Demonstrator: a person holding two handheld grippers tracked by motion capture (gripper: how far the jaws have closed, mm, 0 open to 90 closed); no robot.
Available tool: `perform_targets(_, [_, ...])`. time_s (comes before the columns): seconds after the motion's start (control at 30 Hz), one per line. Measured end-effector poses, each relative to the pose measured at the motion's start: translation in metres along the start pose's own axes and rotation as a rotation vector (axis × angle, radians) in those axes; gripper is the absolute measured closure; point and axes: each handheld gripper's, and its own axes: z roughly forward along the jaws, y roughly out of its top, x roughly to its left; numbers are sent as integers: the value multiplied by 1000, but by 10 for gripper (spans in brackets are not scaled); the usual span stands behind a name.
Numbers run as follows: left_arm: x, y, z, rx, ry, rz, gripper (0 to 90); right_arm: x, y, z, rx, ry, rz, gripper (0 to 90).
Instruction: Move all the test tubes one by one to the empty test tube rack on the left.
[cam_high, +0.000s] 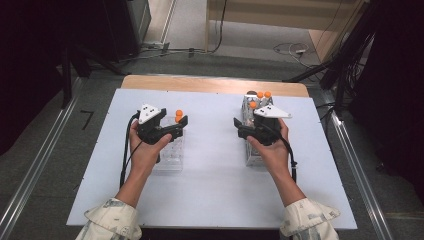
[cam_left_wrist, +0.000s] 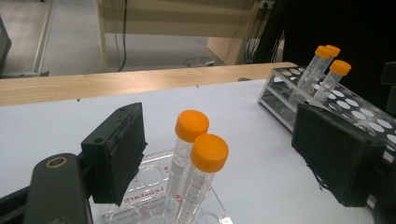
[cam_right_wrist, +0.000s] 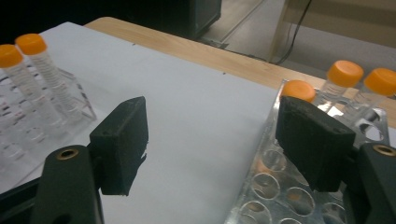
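The worktop (cam_high: 215, 165) is a wooden table covered by a white sheet, with two clear plastic racks standing on it well apart. The left rack (cam_high: 170, 155) lies under the person's left hand (cam_high: 145, 150); the right rack (cam_high: 252, 155) lies under the right hand (cam_high: 272, 147).

The left hand-held gripper (cam_high: 181, 121) hangs over the far end of the left rack. In the left gripper view its jaws stand wide apart, and two orange-capped tubes (cam_left_wrist: 198, 172) stand upright in the rack between them, side by side and close together, clear of both pads (cam_left_wrist: 123, 154). Nothing is gripped.

The right hand-held gripper (cam_high: 240, 125) sits at the inner, left edge of the right rack, near its far end. In the right gripper view its jaws are also wide open and hold nothing; the white sheet lies between them, and one jaw hangs over the rack's empty holes. Three orange-capped tubes (cam_right_wrist: 345, 77) stand at the far end of that rack, just beyond that jaw.
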Motion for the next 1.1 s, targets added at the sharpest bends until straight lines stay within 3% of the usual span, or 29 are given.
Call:
perform_targets(0.23, [0, 0, -2, -1, 8, 8, 182, -12, -2, 5, -3, -47, 25, 243])
perform_targets(0.53, [2, -1, -3, -6, 10, 7, 182, -29, -6, 27, 23, -109, 58, 265])
perform_targets(0.83, [2, 0, -4, -14, 7, -1, 183, -37, -2, 42, 93, -124, 59, 405])
perform_targets(0.93, [1, 0, -4, -14, 8, 1, 183, -37, 2, 45, 113, -136, 28, 458])
perform_targets(1.1, [1, 0, -4, -17, 7, 1, 183, -38, 4, 52, 165, -116, 19, 544])
